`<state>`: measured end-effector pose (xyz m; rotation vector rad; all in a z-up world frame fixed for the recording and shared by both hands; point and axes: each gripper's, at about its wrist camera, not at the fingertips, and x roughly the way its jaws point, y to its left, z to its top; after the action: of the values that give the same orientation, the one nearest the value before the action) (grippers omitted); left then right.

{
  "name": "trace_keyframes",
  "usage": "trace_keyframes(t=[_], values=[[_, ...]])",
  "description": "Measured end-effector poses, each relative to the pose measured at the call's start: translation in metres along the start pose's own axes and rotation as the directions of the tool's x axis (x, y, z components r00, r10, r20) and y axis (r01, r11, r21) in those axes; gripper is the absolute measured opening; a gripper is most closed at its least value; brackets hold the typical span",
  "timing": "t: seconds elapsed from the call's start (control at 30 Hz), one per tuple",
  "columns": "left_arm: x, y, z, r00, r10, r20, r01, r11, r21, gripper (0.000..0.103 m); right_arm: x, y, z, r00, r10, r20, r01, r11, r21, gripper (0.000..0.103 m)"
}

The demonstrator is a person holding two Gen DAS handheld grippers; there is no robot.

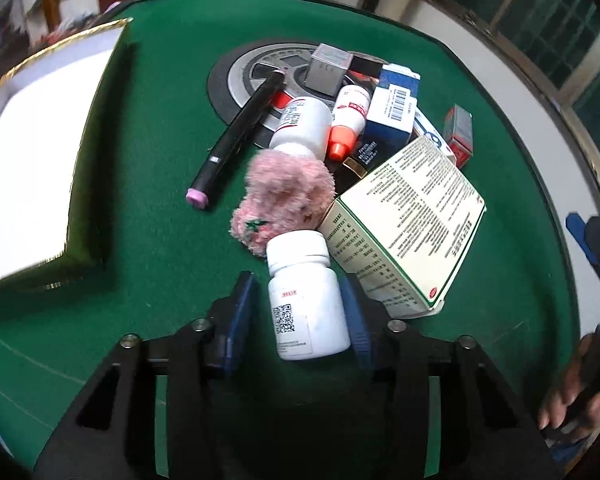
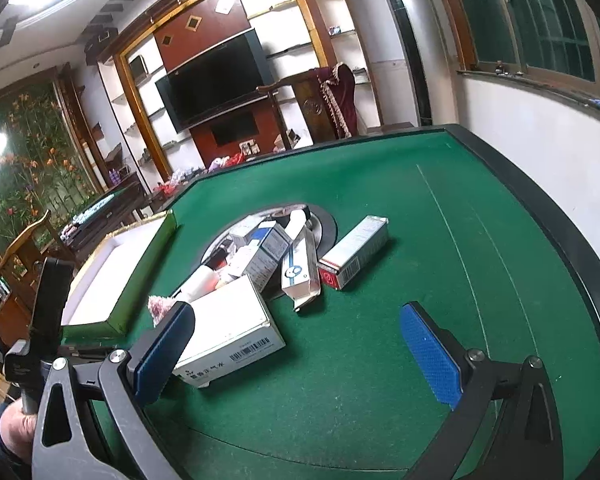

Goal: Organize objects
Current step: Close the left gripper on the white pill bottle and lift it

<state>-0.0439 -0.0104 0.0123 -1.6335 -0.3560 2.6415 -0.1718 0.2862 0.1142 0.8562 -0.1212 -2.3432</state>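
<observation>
A small white pill bottle (image 1: 308, 300) lies on the green felt table (image 1: 160, 240) between the blue pads of my left gripper (image 1: 298, 280). The right pad is against the bottle; a thin strip of felt shows at the left pad, so the jaws are open around it. Just beyond lie a pink fluffy ball (image 1: 284, 196) and a large white printed box (image 1: 408, 232). My right gripper (image 2: 296, 312) hovers wide open over bare felt, with that large box (image 2: 228, 328) behind its left finger and nothing between the fingers.
A heap covers the table's round centre disc (image 1: 236, 80): a black marker (image 1: 240, 132), another white bottle (image 1: 304, 124), an orange-capped bottle (image 1: 348, 120), a blue-white box (image 1: 392, 108), a red box (image 1: 458, 132). A white open tray box (image 1: 40, 140) stands left. A person's hand (image 1: 572, 400) is at the right.
</observation>
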Motion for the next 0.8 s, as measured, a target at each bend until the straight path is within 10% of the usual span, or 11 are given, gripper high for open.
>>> trace_keyframes(t=[0.3, 0.47, 0.63, 0.8], values=[[-0.004, 0.009, -0.009, 0.999, 0.028, 0.021, -0.032, 0.974, 0.223, 0.034, 0.030, -0.009, -0.006, 0.975, 0.171, -0.145, -0.146, 0.975, 0.169, 0.102], [-0.006, 0.025, -0.009, 0.998, -0.042, 0.053, 0.028, 0.970, 0.242, 0.034, 0.044, 0.014, -0.015, 0.904, 0.374, -0.207, -0.291, 0.894, 0.341, 0.102], [-0.008, 0.035, -0.007, 0.994, -0.101, 0.052, 0.085, 0.967, 0.242, 0.034, 0.060, 0.052, -0.034, 0.769, 0.599, -0.223, -0.437, 0.747, 0.501, 0.102], [-0.012, 0.030, -0.011, 0.995, -0.071, 0.068, 0.051, 0.964, 0.262, 0.034, 0.086, 0.064, -0.045, 0.727, 0.668, -0.157, -0.468, 0.650, 0.599, 0.102]])
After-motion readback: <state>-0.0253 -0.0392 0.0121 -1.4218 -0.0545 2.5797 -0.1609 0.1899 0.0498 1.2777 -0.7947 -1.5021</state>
